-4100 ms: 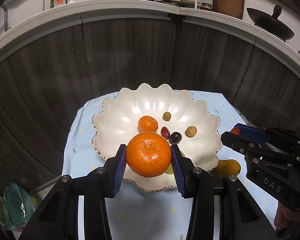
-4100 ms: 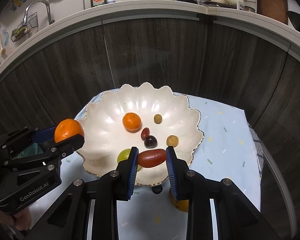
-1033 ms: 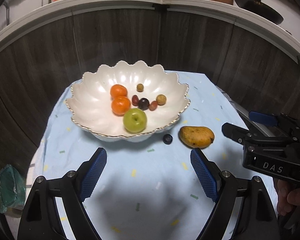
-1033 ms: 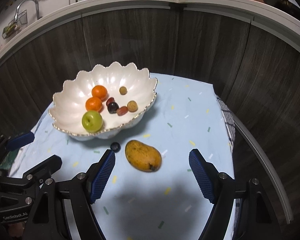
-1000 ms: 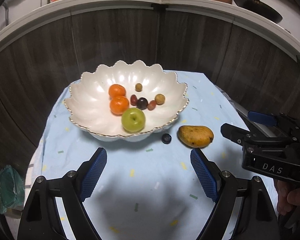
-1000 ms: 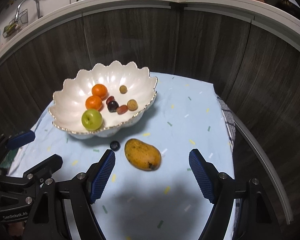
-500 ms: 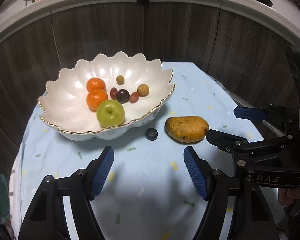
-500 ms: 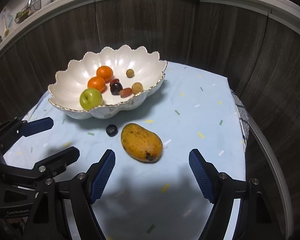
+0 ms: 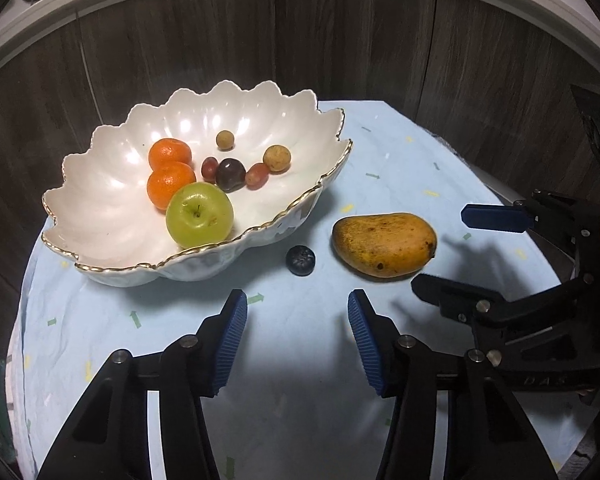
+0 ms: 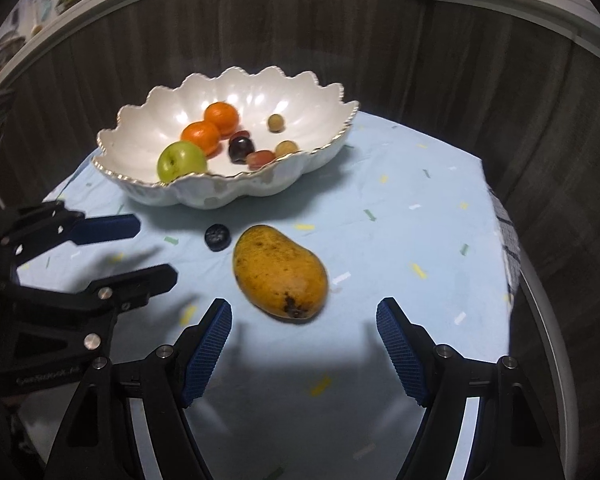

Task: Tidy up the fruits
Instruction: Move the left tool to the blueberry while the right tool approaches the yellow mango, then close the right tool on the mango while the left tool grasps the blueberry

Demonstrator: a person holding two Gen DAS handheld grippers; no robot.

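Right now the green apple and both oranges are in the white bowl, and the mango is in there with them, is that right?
Not quite. The green apple and both oranges are in the white bowl, but the mango lies outside it on the blue cloth, beside the small dark berry. The left wrist view shows it clearly.

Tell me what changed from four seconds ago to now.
The left gripper let its orange go into the bowl; the right gripper dropped its red grape there. Both are empty and have come down toward the mango and blueberry, which stayed put; left jaws have been closing.
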